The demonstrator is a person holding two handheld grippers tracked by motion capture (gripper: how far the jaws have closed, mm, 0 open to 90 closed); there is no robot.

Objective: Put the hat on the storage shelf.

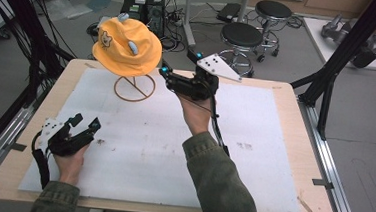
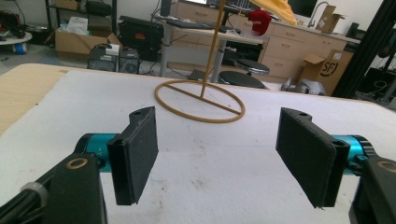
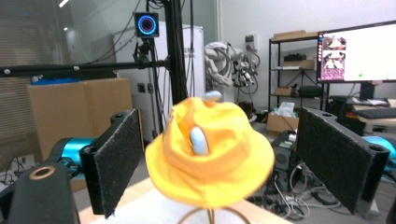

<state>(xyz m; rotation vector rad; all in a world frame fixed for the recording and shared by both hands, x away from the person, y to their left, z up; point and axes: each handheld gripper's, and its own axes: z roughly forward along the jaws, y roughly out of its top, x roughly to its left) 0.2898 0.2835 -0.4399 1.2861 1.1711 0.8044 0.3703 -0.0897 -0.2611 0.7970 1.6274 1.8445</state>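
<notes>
We see a yellow hat point(image 1: 127, 46) perched on a thin stand point(image 1: 134, 87) near the tabletop's point(image 1: 286, 100) far edge, left of its middle. Our right hand-held gripper point(image 1: 164, 74) hovers just beside the hat's brim, raised off the mat point(image 1: 173, 150); in the right gripper view its jaws stand wide apart with the hat point(image 3: 210, 154) between them but beyond, untouched, gripping nothing. Our left hand-held gripper point(image 1: 85, 123) rests near the tabletop's near left corner, jaws wide open and empty, pointed toward the stand's ring base point(image 2: 200, 101).
</notes>
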